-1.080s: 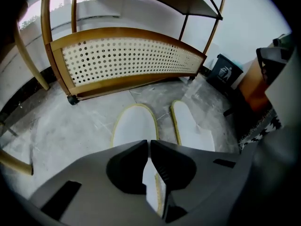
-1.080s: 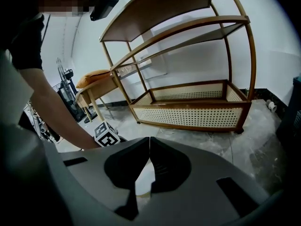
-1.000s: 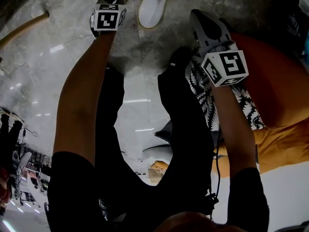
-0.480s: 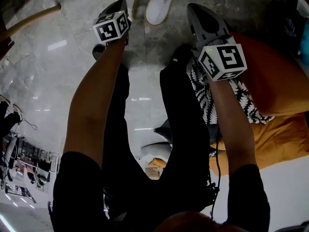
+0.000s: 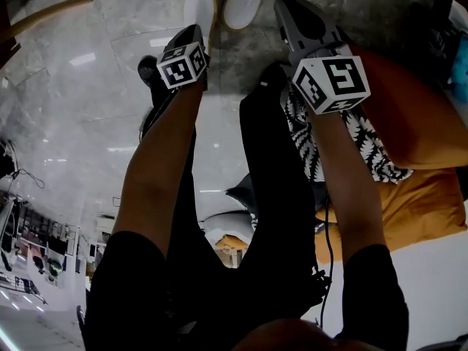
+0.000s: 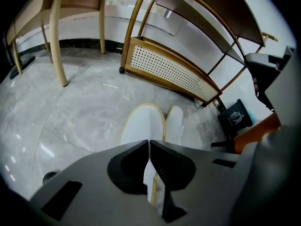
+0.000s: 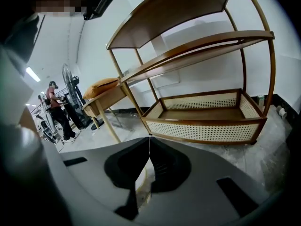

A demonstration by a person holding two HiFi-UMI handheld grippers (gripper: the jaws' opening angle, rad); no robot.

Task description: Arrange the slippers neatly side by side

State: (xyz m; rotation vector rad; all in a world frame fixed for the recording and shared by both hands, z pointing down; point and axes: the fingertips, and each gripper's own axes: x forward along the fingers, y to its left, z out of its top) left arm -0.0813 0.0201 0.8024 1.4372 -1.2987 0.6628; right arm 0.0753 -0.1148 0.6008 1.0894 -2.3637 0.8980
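- Slippers [image 5: 199,7] sit on the grey stone floor [image 5: 95,115], the biggest thing in shot. Both are white w/ yellowish rims, at the top of the head view.
- Wooden shelf rack [image 6: 169,69] w/ a cane front stands beyond them. An orange cushion [image 5: 409,115] and a b/w patterned cloth [image 5: 333,134] lie off to the right.
- Pair itself: long axes run away from me, roughly parallel. In the left gripper view the nearer slipper [image 6: 143,126] and the far slipper [image 6: 175,122] look just beside each other; touching or not, I can't tell. Head view shows them staggered, w/ the nearer one set further back toward me, so the ends aren't level.
- Left gripper [image 6: 149,144]: jaws all but together, only a sliver of gap, nothing pinched. The nearer slipper lies dead ahead and just below its tips, so this is the closer hand.
- Right gripper [image 7: 149,140]: jaws together, empty, pointing toward the rack, just right of the far slipper.
- My read: job's nearly there. Next move is prob a short push fwd along the nearer slipper's axis w/ the left, to level the ends. Risk is skewing it into its mate.
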